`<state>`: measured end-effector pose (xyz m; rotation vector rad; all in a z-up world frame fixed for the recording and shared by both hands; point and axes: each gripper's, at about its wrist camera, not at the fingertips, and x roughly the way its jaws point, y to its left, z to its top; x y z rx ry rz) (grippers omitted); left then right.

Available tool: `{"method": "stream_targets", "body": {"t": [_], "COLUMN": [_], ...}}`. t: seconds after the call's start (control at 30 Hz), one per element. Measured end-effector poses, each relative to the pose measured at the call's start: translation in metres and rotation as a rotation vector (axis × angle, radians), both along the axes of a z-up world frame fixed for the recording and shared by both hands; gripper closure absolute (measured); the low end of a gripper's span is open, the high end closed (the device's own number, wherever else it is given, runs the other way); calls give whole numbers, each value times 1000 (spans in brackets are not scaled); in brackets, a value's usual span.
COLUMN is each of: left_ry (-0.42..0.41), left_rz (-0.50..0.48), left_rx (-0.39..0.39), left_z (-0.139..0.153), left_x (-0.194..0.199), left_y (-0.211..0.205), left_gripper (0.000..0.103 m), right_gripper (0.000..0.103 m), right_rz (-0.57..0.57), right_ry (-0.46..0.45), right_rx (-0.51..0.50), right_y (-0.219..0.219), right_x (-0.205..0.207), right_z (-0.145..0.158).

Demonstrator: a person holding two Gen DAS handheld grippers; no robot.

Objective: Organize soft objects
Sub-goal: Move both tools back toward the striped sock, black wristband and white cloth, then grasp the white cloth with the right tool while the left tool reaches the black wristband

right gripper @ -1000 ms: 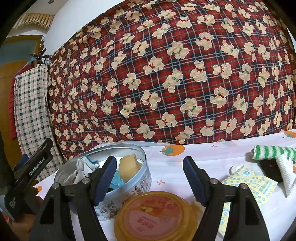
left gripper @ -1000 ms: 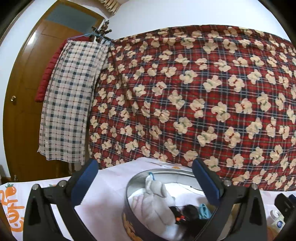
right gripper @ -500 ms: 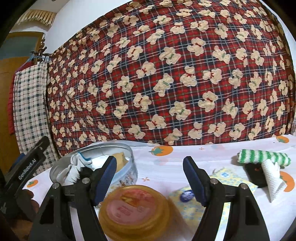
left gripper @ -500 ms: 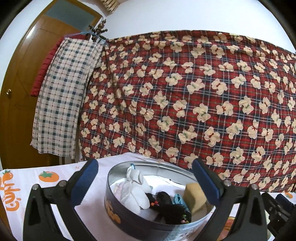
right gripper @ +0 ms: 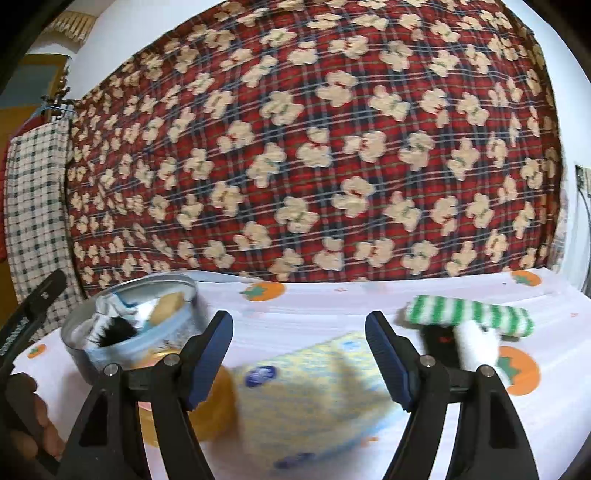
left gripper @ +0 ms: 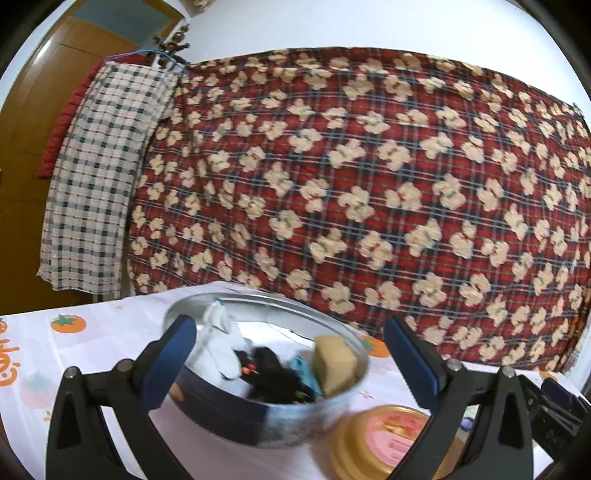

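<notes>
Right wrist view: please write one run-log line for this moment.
right tongs: open, empty | ahead: yellow patterned cloth | round metal tin: partly filled

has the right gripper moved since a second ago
Yes. The right gripper has swung right: the tin slid toward the left edge and the striped roll came nearer centre.

- Big red plaid quilt with cream bear print [left gripper: 369, 192] hangs as backdrop, fills most of both views, lower edge meets the table's far side.
- Cream-and-dark checked cloth [left gripper: 103, 177] on a blue hanger, just left of the quilt, overlapping its edge.
- Red quilted fabric [left gripper: 64, 122] hangs behind the checked cloth, mostly hidden.
- Brown wooden door [left gripper: 26, 110] at far left, panel above it.
- Plain white wall [left gripper: 332, 26] above the quilt, evenly lit.
- White tablecloth with orange persimmon prints [right gripper: 332, 299] covers the table.
- Fringed trim [right gripper: 70, 26] near the ceiling, upper left in the right wrist view.
</notes>
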<state>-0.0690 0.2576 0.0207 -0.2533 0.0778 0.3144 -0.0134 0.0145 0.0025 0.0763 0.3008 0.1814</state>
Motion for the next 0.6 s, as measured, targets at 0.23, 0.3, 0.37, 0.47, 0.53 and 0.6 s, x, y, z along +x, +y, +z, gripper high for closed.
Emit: {"method": "stream_targets", "body": {"t": [0.23,0.3,0.37,0.47,0.53,0.6], "left_ry": [21,28,36,48,60,72], "left_rz": [-94,-128,-152,-196,-234,-266], "left_rx": [9,25,41,60,76,82], "left_z": [1,1,2,2,2,3], "left_x": [1,2,3,5,7,9], "left_y": [-40,-56,-68,-89,-105,-117], "left_gripper": [0,0,0,0,0,0], "right_gripper": [27,27,27,27,27,27], "right_rz": [-80,-97,-116,-151,-180,-206], "right_ry": [43,52,65,91,116,149], "right_rx": [16,20,29,42,60,92], "right_y": [-53,-67,-82,-107,-127,-146], "right_x": [6,8,10,16,20,27], "right_z": [-2,-3,-3,-5,-7,-10]}}
